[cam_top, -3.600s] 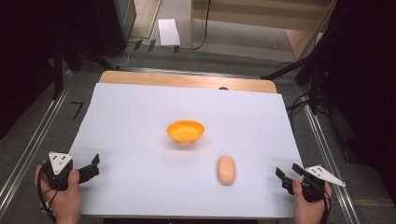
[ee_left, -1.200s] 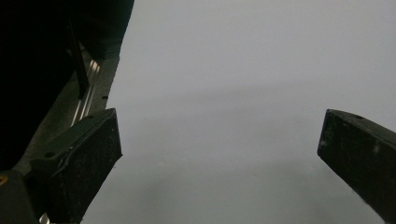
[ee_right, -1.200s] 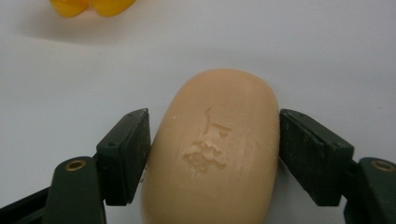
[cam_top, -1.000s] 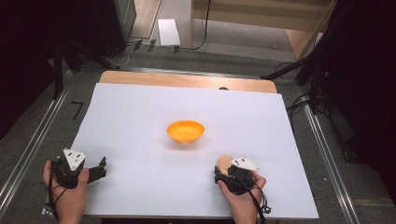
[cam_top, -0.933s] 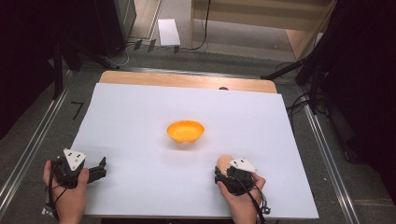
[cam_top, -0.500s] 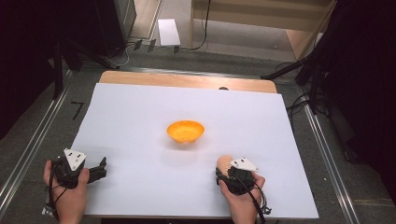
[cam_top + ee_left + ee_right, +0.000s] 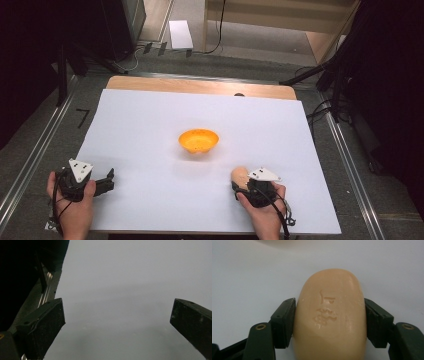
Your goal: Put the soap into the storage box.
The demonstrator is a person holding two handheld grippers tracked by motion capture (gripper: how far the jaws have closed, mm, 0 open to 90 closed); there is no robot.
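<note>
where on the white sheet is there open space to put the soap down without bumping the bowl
Most of the white sheet is bare. The widest free patches lie left of the orange bowl, between it and the left hand-held gripper, and right of the bowl toward the sheet's right edge. The far strip behind the bowl is bare too. It is tightest around the soap held in the right hand-held gripper.

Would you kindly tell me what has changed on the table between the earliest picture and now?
The right gripper moved inward from the table's right edge to the peach soap bar and closed on its sides. The soap seems to lie where it was. The left gripper shifted slightly forward and inward, still open and empty. The orange bowl stayed in place mid-table.
</note>
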